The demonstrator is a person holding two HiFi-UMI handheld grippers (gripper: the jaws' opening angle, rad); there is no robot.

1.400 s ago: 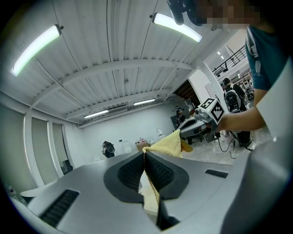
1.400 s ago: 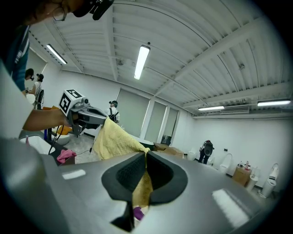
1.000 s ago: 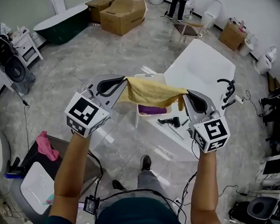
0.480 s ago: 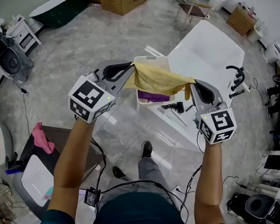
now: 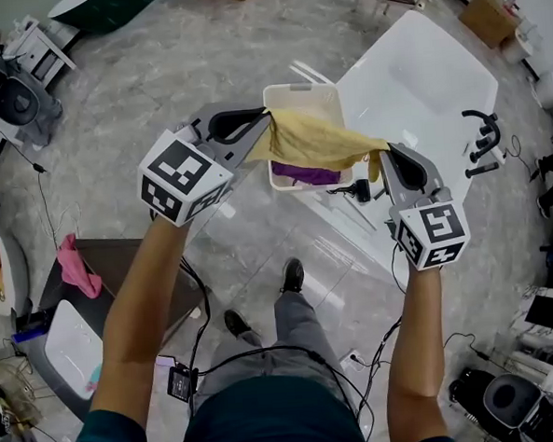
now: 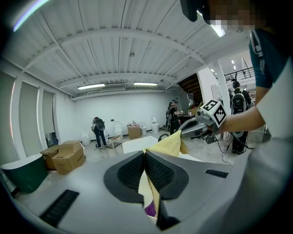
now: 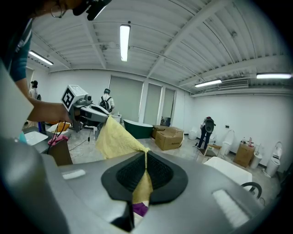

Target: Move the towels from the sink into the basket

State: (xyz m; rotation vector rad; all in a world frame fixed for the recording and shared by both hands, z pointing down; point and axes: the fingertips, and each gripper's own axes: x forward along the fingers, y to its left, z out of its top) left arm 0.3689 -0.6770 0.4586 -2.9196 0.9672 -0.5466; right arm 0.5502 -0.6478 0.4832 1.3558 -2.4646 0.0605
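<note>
Pale marble-look floor [image 5: 202, 70], with a white basket [image 5: 306, 97] parked just beside a white tabletop [image 5: 418, 85]. A small black tool [image 5: 357, 193] is lying near the tabletop's edge.

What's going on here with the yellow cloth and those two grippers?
A person holds a two-jaw gripper in each hand. The left gripper and the right gripper are each shut on one end of a yellow towel, which hangs stretched between them. Seen from the head view, it is over the white basket. A purple towel lies in the basket. The yellow towel is not yet in it.
</note>
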